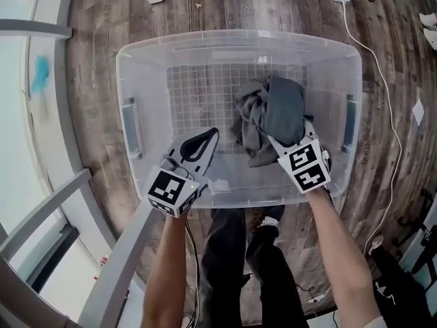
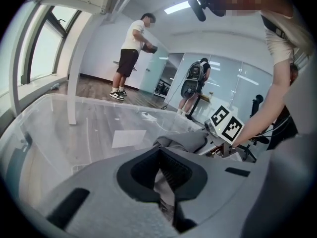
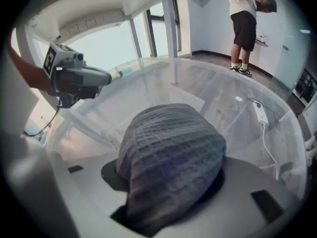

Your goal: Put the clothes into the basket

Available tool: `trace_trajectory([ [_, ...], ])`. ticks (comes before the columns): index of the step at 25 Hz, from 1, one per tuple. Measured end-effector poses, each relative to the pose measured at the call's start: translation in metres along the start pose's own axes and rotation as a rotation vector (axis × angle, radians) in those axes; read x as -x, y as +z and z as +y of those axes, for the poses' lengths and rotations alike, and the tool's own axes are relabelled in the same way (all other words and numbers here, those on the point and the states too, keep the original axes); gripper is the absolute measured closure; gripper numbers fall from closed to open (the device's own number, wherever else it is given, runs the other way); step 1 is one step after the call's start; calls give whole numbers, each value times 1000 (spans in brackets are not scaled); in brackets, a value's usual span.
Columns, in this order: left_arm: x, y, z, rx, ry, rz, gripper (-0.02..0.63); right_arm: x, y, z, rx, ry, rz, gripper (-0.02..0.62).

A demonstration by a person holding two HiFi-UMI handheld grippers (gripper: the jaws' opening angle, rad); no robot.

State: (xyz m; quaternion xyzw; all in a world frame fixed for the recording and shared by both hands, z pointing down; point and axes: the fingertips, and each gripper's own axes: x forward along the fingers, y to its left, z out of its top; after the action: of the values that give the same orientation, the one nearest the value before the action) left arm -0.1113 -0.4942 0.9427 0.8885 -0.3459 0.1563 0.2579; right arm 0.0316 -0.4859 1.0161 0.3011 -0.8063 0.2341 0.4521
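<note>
While right gripper (image 1: 293, 137) clamps it, garment (image 1: 270, 111) extends lengthwise toward basket's (image 1: 239, 36) far wall

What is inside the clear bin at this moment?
The bin holds a bunched grey garment, gripped by the right gripper, over its gridded floor. Whatever lies beneath the garment is covered.
</note>
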Motion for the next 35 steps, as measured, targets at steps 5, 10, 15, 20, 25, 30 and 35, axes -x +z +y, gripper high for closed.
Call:
trace_trajectory([
  [5,-1,2,6,12,27,1,594,-3,-7,0,38,-23,59,368],
  [10,-10,0,2,6,2,14,594,-11,-9,10,45,3,77,345],
  [15,-11,-6,-3,15,-20,10,594,-16,-16,6,5,-55,63,203],
  [20,-14,-7,-9,24,-39,8,592,-14,-21,0,-21,-80,47,144],
  [25,-18,-7,-13,35,-55,10,594,-11,-22,-5,-17,-87,44,135],
  [30,-15,-2,-23,41,-80,14,594,-2,-17,-4,-47,-92,36,140],
  [35,-11,4,-29,71,-100,12,594,14,-7,-7,-12,-126,20,581],
])
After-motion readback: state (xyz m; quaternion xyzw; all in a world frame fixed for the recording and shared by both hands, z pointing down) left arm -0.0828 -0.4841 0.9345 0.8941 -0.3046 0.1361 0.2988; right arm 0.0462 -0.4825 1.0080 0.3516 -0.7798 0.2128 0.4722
